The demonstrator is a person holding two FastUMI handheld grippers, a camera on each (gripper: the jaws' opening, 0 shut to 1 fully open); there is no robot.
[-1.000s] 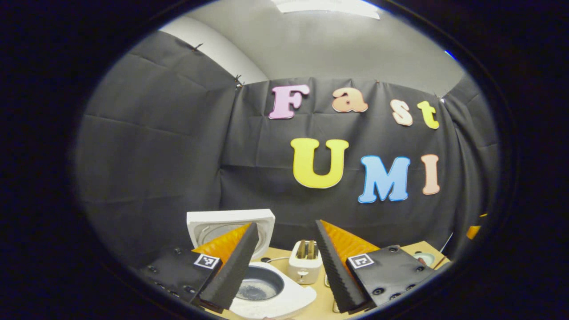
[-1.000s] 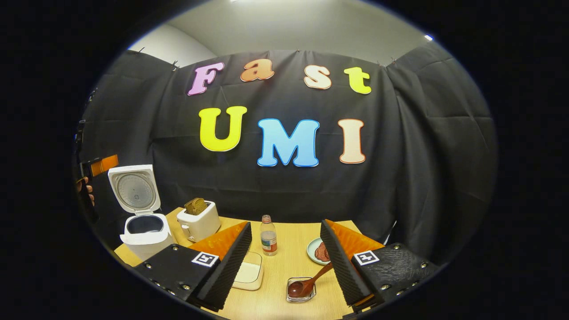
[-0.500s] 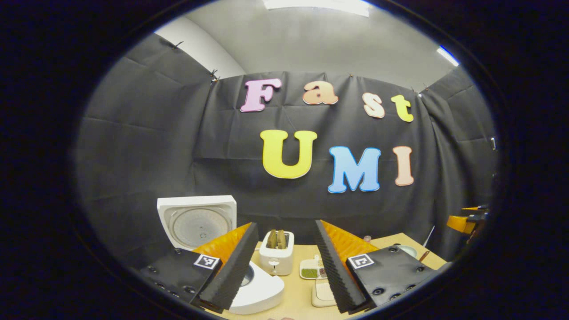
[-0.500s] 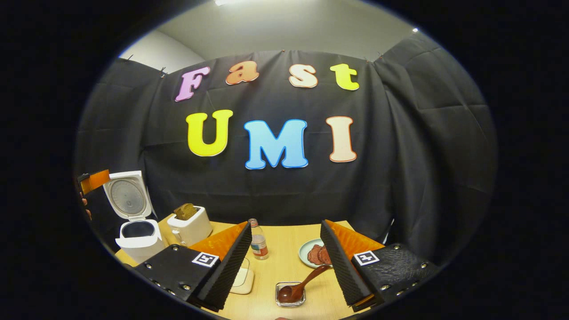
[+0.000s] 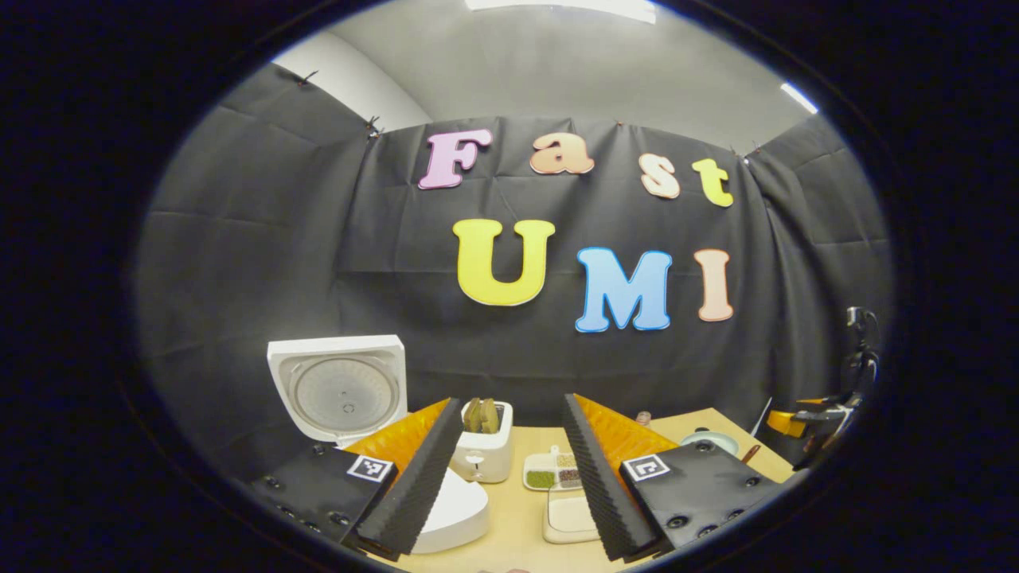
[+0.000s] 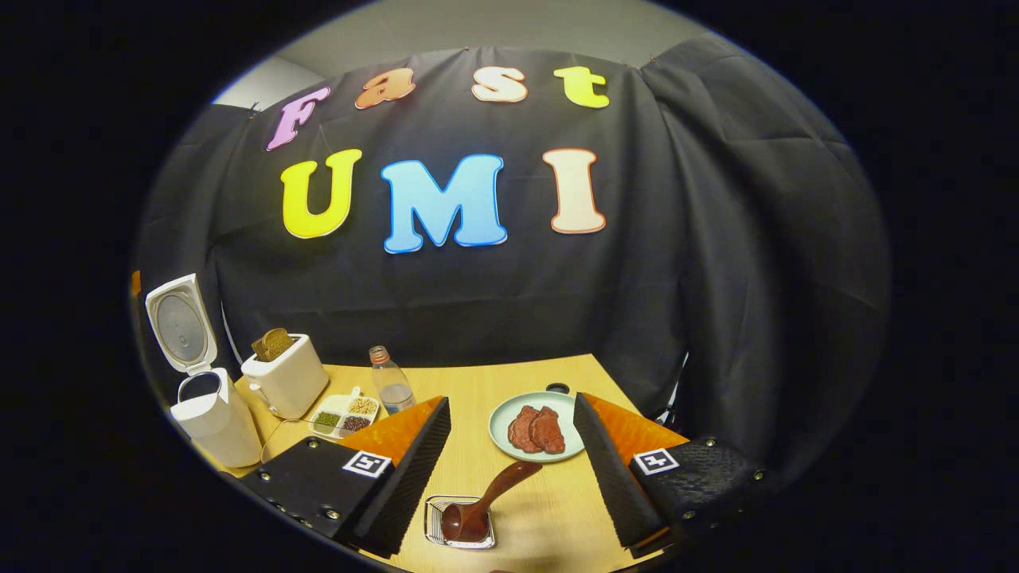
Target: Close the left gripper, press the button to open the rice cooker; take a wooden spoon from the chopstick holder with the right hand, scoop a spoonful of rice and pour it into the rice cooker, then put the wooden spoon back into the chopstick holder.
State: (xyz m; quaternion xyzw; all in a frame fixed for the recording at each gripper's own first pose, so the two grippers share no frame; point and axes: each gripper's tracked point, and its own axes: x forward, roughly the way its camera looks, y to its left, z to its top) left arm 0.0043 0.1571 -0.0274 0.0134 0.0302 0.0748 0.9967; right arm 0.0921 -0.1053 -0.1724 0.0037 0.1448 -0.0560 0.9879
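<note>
The wooden spoon (image 6: 486, 503) stands in the chopstick holder (image 6: 459, 525) between the right gripper's (image 6: 509, 469) parted fingers, handle apparently leaning up-right; left gripper (image 5: 509, 469) likewise spread.

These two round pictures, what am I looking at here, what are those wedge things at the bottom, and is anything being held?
There is no robot arm. A person holds a two-finger gripper in each hand, and each carries a camera looking along its own fingers; those are the wedges.

In the left gripper view, the left gripper is open and holds nothing. Ahead are a white rice cooker with its lid up, and a toaster.

In the right gripper view, the right gripper is also open and empty. Between its fingers a wooden spoon stands in a small wire holder. The wooden table also holds a plate of meat, a bottle and a divided tray of grains.
</note>
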